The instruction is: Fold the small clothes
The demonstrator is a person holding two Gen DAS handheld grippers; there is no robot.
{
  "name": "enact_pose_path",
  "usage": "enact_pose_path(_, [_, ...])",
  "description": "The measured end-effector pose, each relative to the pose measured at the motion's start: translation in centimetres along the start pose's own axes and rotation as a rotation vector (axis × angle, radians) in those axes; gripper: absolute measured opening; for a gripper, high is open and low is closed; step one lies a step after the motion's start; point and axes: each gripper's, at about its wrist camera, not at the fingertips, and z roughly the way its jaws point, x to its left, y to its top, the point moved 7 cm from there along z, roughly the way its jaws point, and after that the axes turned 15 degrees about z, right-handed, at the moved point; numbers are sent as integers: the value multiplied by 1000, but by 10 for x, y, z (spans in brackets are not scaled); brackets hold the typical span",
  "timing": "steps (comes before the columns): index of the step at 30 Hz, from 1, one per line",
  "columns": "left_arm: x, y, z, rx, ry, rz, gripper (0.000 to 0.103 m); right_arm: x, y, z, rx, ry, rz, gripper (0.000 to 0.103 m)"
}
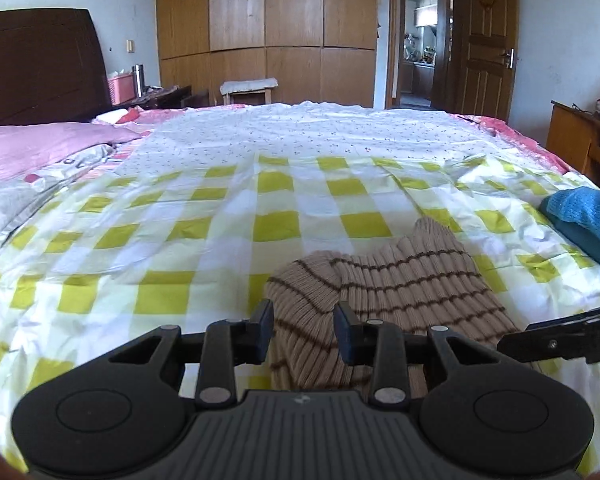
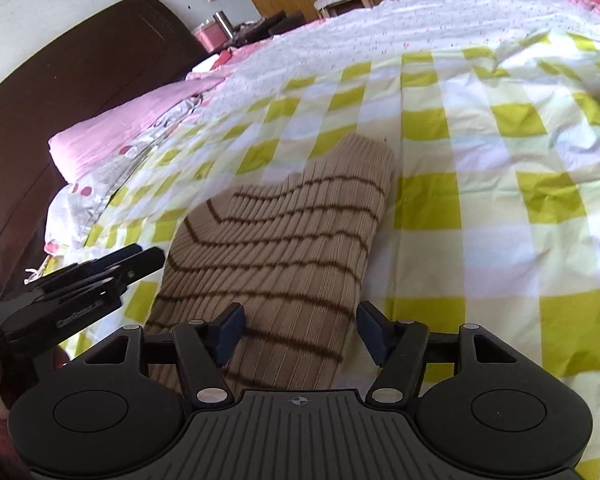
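A beige ribbed knit garment with thin brown stripes (image 1: pixel 396 280) lies on the yellow-and-white checked bedsheet (image 1: pixel 180 232). My left gripper (image 1: pixel 306 330) is open, its jaws standing on either side of the garment's near left part. The garment also shows in the right wrist view (image 2: pixel 288 248). My right gripper (image 2: pixel 302 330) is open over the garment's near end, jaws wide apart with cloth between them. The right gripper's body shows at the right edge of the left wrist view (image 1: pixel 564 336), and the left gripper's body shows at the left of the right wrist view (image 2: pixel 84 292).
A blue knit garment (image 1: pixel 588 216) lies on the bed at the right. A pink pillow (image 1: pixel 40 148) and dark headboard (image 1: pixel 40 68) are at the left. A wooden wardrobe (image 1: pixel 268 32), a stool (image 1: pixel 248 88) and an open door (image 1: pixel 488 40) stand beyond the bed.
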Motion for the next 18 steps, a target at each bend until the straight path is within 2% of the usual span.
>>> enact_pose_path(2, [-2, -4, 18, 46, 20, 27, 40, 3, 1, 7, 8, 8, 1, 63])
enact_pose_path(4, [0, -15, 34, 107, 74, 66, 42, 6, 1, 14, -4, -21, -31, 63])
enact_pose_path(6, [5, -19, 36, 119, 90, 53, 43, 8, -2, 20, -4, -42, -54, 63])
enact_pose_path(9, [10, -19, 24, 125, 80, 7, 42, 11, -3, 11, -34, -52, -74, 63])
enact_pose_path(14, [5, -20, 3, 117, 81, 23, 42, 19, -13, -19, -102, -67, -139, 63])
enact_pose_path(18, [-1, -24, -12, 111, 69, 13, 42, 24, -38, -31, -93, -97, -208, 63])
